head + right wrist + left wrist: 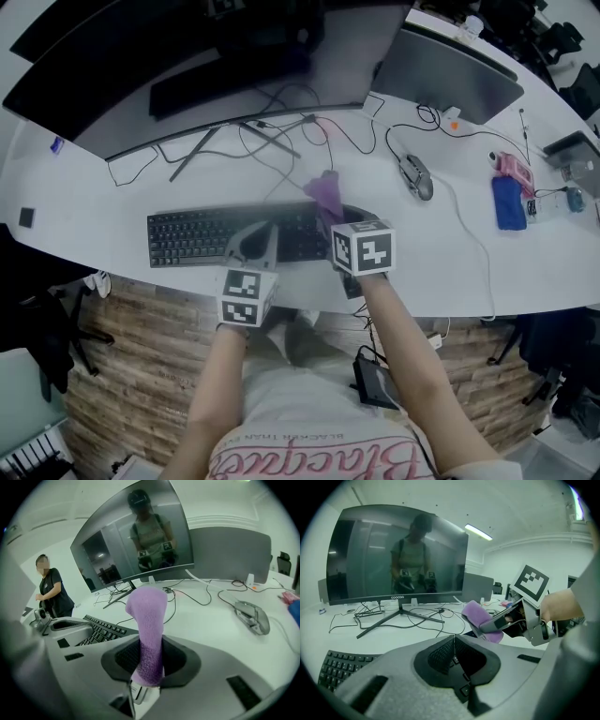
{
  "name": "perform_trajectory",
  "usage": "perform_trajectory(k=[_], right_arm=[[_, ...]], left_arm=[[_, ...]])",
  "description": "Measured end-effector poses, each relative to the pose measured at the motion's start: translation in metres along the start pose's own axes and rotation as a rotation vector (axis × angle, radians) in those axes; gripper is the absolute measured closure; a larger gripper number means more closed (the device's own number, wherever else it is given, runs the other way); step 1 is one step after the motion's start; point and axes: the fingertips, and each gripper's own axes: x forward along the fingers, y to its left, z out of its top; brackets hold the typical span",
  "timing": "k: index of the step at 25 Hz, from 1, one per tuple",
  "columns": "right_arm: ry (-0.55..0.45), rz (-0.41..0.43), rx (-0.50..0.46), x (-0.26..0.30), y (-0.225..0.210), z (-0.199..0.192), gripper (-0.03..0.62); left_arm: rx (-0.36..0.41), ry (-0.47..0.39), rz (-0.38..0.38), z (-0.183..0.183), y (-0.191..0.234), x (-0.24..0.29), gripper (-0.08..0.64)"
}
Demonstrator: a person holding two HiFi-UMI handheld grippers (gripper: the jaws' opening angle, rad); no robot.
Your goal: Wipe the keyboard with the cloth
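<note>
Plainly, "coocaa" monitor, right gripper pinching purple cloth

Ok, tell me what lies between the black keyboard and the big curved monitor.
Head view: loose black cables and the thin monitor-stand legs cross the white desk there.

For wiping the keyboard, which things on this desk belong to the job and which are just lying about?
Job:
- keyboard
- purple cloth, clamped in the right gripper
- left gripper, shut and empty, over the keyboard

Lying about:
- monitor
- mouse
- blue pouch
</note>
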Motion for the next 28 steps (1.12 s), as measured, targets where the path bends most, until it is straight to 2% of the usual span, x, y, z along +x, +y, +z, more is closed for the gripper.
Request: perform_trajectory(k=[8,13,18,23,28], right_arm=[[-0.004,-0.108,0.019,-0.023,-0.03,-0.003,0.5],[-0.058,-0.118,0.06,-0.046,-0.025,0.002,0.5],[-0.119,-0.116,0.069,-0.07,0.001,0.011,0.5],[-0.154,-0.071,0.056,-0.085,0.047,0.015,0.5],[-0.131,-0.014,0.062,-0.073,0.104,0.0,0.5]], left_arm=[[0.016,-0.009,-0.002,0.006,0.0,-0.01,0.552],[0.034,-0.017,-0.006,0.009,0.007,-0.026,0.552],[0.056,-0.024,-0.022,0.008,0.011,-0.047,0.552],[0.088,-0.027,-0.045,0.007,0.015,-0.071,0.553],[0.058,-0.03,-0.035,-0.006,0.037,-0.102,0.552]])
